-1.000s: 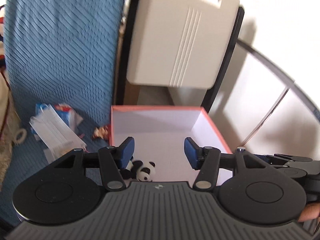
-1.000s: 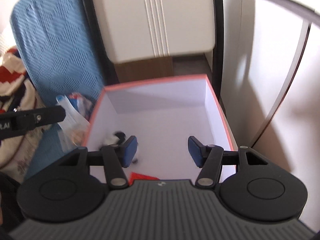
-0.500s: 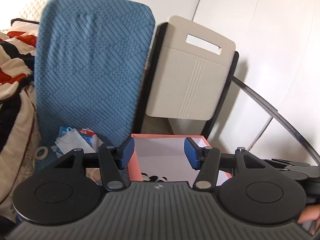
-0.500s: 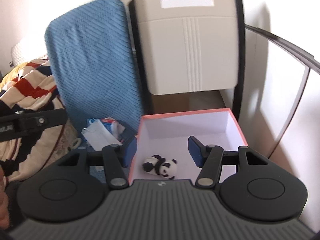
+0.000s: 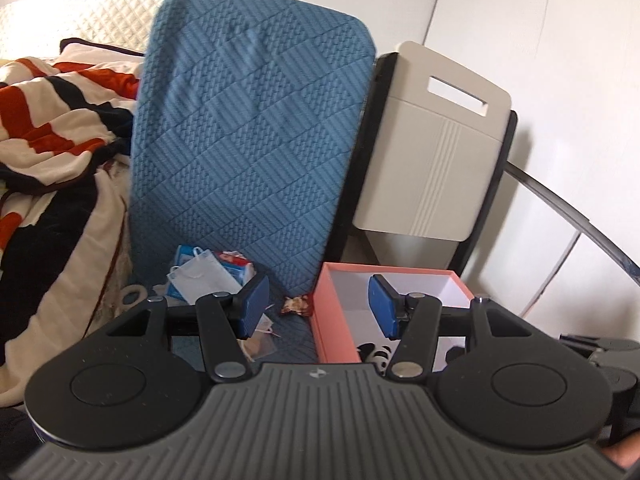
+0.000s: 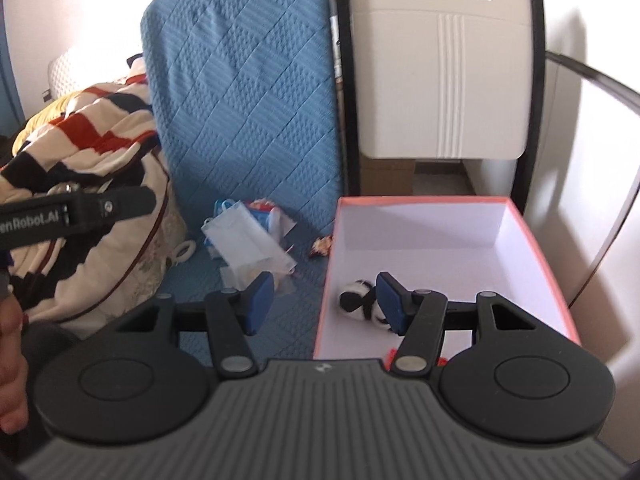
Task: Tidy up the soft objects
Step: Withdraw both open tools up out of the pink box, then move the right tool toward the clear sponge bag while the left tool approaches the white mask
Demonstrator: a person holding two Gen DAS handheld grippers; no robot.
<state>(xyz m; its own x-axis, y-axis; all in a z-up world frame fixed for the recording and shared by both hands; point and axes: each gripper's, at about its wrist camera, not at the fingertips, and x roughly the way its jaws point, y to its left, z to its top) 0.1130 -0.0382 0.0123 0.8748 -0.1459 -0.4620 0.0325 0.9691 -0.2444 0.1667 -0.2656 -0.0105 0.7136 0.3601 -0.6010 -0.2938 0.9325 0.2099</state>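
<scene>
black left gripper arm reads "enrobo.ai"; both it and right gripper gape empty.

Each gripper is built in black plastic. On the left gripper and the right gripper, two blue rectangular pads are carried on black link arms fastened with silver round pivot screws. Behind them, a ribbed grey housing with a small logo is flanked by two round black discs. White lettering is printed on a black bar at the right view's edge.
</scene>
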